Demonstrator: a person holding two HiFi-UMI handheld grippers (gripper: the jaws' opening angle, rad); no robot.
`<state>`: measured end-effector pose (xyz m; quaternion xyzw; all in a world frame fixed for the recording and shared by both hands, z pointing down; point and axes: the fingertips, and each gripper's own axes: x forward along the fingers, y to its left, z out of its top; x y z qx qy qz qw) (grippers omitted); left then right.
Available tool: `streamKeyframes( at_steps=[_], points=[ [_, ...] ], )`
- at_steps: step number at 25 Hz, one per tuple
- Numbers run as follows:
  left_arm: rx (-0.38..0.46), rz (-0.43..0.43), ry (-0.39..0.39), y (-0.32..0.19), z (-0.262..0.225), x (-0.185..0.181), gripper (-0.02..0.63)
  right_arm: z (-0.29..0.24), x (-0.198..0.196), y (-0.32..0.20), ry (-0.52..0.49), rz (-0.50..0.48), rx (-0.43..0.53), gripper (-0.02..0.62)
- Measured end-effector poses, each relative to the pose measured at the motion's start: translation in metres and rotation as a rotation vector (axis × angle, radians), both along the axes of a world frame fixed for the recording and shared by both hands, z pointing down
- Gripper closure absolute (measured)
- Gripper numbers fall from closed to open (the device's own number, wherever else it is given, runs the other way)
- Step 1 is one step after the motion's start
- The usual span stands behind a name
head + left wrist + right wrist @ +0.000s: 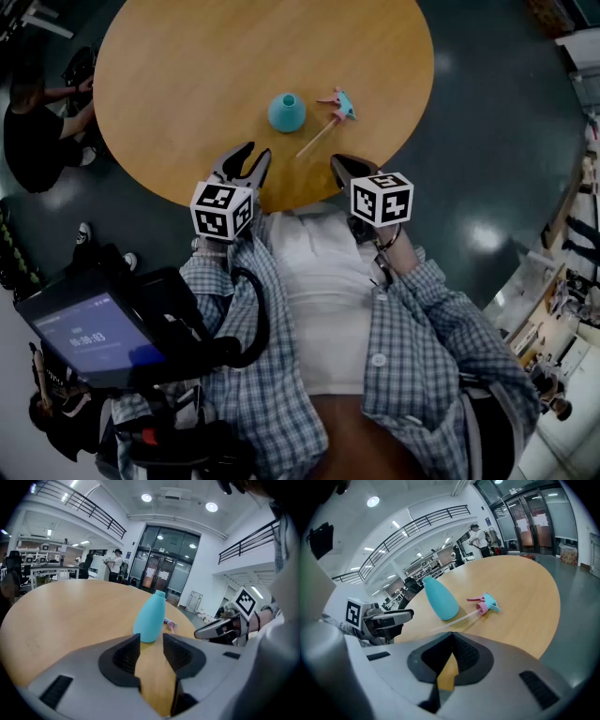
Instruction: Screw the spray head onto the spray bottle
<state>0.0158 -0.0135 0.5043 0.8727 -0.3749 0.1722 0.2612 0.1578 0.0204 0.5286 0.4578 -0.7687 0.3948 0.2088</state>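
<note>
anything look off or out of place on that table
Only the spray head: it lies on its side beside the upright bottle, dip tube flat on the table, bottle neck uncapped. Nothing looks spilled or broken.

Beyond the left tongs (151,641), the spray bottle (151,618) hides most of the spray head (169,625); only a pink scrap shows. The tabletop's (169,56) far rim is cut off in the head view.

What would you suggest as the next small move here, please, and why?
Probably open the right tongs and reach for the spray head: they are shut and empty, and the head lies loose on the table beside the upright bottle. The left tongs, apart and empty, face the bottle.
</note>
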Motion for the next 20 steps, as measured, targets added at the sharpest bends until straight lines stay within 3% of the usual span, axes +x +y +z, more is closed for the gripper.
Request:
streamKeyframes(
  at_steps=[5,7,13,20],
  points=[
    [0.101,0.036,-0.074,-0.014,0.001,0.014,0.293,-0.001,-0.001,0.006,0.0,0.003,-0.006,0.6],
    [0.139,0.063,-0.114,-0.019,0.004,0.016,0.246,0.0,-0.006,0.009,0.003,0.003,-0.01,0.6],
    [0.21,0.1,-0.198,-0.052,0.02,0.007,0.222,0.005,-0.034,0.007,0.02,0.007,-0.022,0.6],
    [0.231,0.115,-0.209,-0.082,0.023,0.015,0.222,-0.002,-0.045,0.001,0.038,0.003,-0.031,0.6]
  ],
)
